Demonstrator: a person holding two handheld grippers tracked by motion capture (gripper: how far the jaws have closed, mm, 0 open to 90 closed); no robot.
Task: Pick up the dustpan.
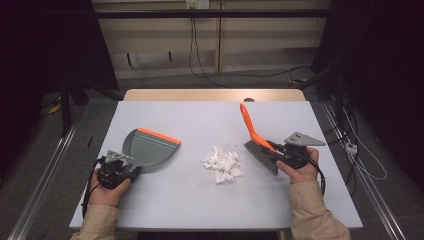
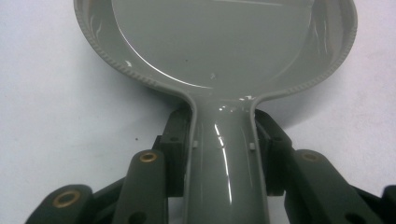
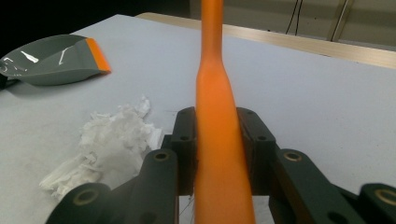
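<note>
The left gripper (image 2: 224, 154) clamps the stiff, light grey plastic dustpan (image 1: 148, 148) by its smooth, slippery handle, left of the soft white paper scraps (image 1: 223, 163), while the right gripper (image 3: 218, 149) is clamped on the rigid orange brush handle (image 3: 215, 93).

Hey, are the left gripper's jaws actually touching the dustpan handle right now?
Touching. In the left gripper view, the left gripper has both pads flush against the sides of the grey dustpan handle, with no gap visible on either side.

Pretty open table (image 1: 165, 200) honestly: the only stuff in the way is the grey dustpan (image 1: 150, 148) on the left, the pile of torn white paper (image 1: 222, 164) in the middle and the brush (image 1: 257, 145) on the right, with wide bare lanes along the near edge and the far side.
</note>
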